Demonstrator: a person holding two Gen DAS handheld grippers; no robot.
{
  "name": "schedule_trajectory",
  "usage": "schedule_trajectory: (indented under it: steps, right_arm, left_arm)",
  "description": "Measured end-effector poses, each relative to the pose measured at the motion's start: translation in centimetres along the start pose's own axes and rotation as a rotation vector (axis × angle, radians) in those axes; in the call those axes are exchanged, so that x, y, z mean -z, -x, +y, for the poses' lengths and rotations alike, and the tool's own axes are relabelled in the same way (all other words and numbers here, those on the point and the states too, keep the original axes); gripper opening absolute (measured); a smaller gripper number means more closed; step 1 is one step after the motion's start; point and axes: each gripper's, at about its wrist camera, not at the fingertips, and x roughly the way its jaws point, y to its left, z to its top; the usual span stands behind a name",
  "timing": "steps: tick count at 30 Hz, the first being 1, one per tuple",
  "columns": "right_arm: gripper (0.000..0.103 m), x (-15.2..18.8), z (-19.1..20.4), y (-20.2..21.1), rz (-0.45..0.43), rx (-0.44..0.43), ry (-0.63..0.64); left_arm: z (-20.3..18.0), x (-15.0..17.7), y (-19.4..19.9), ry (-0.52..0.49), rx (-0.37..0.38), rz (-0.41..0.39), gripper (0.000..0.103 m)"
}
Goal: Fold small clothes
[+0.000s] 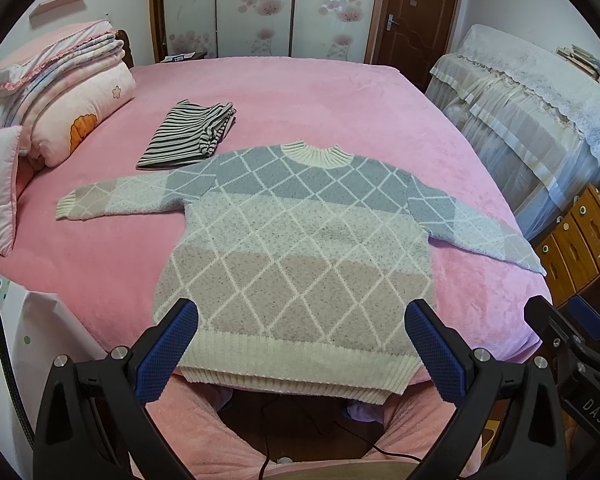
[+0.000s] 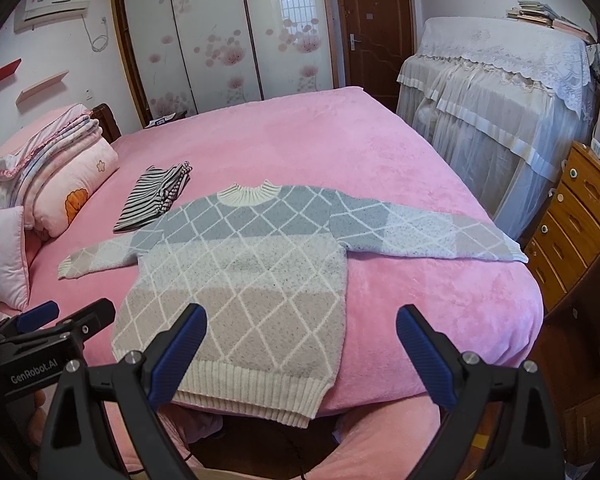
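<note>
A small knit sweater [image 1: 296, 240] with grey, white and beige bands and a white diamond pattern lies flat, front up, on the pink bed [image 1: 320, 96], sleeves spread to both sides, hem at the near edge. It also shows in the right wrist view [image 2: 252, 272]. My left gripper [image 1: 302, 316] is open and empty, hovering above the hem. My right gripper [image 2: 302, 320] is open and empty, above the sweater's lower right corner; it also shows at the right edge of the left wrist view [image 1: 568, 320]. The left gripper shows in the right wrist view [image 2: 68, 314].
A folded black-and-white striped garment [image 1: 188, 134] lies beyond the left sleeve. Folded quilts and pillows [image 1: 60, 100] are stacked at the left. A lace-covered piece of furniture [image 1: 532, 120] and a wooden drawer unit [image 2: 580, 216] stand to the right of the bed.
</note>
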Motion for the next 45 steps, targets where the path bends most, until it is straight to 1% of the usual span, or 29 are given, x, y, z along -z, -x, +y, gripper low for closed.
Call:
schedule_trajectory:
  steps: [8, 12, 16, 18, 20, 21, 23, 25, 27, 29, 33, 35, 38, 40, 45]
  right_arm:
    - [0.096, -0.3, -1.8, -0.9, 0.014, -0.011, 0.001]
    - [0.096, -0.7, -3.1, -0.9, -0.006, -0.003, 0.004]
    - [0.096, -1.3, -4.3, -0.9, -0.026, 0.006, 0.008]
    - [0.096, -1.6, -4.8, -0.7, -0.040, 0.013, 0.016]
    - [0.096, -2.0, -5.4, -0.6, -0.059, 0.023, 0.028]
    - [0.096, -2.2, -5.7, -0.5, -0.068, 0.031, 0.035]
    - [0.096, -2.6, -6.2, -0.5, -0.082, 0.040, 0.046]
    - [0.096, -3.0, -6.9, -0.3, -0.096, 0.050, 0.053]
    - [0.096, -3.4, -7.7, -0.1, -0.113, 0.063, 0.059]
    - [0.096, -3.7, -8.6, 0.1, -0.127, 0.075, 0.056]
    - [0.096, -4.5, -11.6, 0.4, -0.154, 0.098, 0.022]
    - [0.096, -5.0, -13.2, 0.1, -0.155, 0.099, -0.007]
    - [0.096, -5.5, -16.5, -0.4, -0.166, 0.127, -0.065]
    - [0.093, -5.7, -18.8, -1.0, -0.174, 0.179, -0.098]
    - [0.088, -5.6, -23.2, -2.6, -0.143, 0.231, -0.168]
  left_arm:
    - [-1.5, -0.5, -0.1, -0.010, -0.029, -0.005, 0.102]
    - [-2.4, -1.2, -0.1, -0.014, -0.045, -0.017, 0.102]
    - [-3.5, -2.0, 0.2, -0.027, -0.060, -0.045, 0.102]
    - [-4.2, -2.5, 0.5, -0.038, -0.069, -0.076, 0.102]
    - [-4.7, -3.0, 1.1, -0.040, -0.049, -0.125, 0.102]
    - [-5.0, -3.3, 1.5, -0.040, -0.023, -0.152, 0.102]
    - [-5.8, -4.1, 1.8, -0.045, 0.008, -0.176, 0.102]
    - [-6.8, -4.8, 2.0, -0.058, 0.021, -0.187, 0.102]
    - [-8.1, -5.6, 2.2, -0.078, 0.030, -0.206, 0.102]
    - [-9.6, -6.5, 2.4, -0.104, 0.055, -0.222, 0.102]
    - [-12.7, -8.0, 2.0, -0.132, 0.120, -0.225, 0.102]
    - [-14.5, -8.7, 1.3, -0.161, 0.135, -0.224, 0.102]
    - [-17.4, -9.2, -0.2, -0.215, 0.129, -0.227, 0.102]
    - [-19.4, -9.3, -1.4, -0.253, 0.113, -0.223, 0.102]
    - [-24.3, -9.0, -4.8, -0.347, 0.118, -0.234, 0.102]
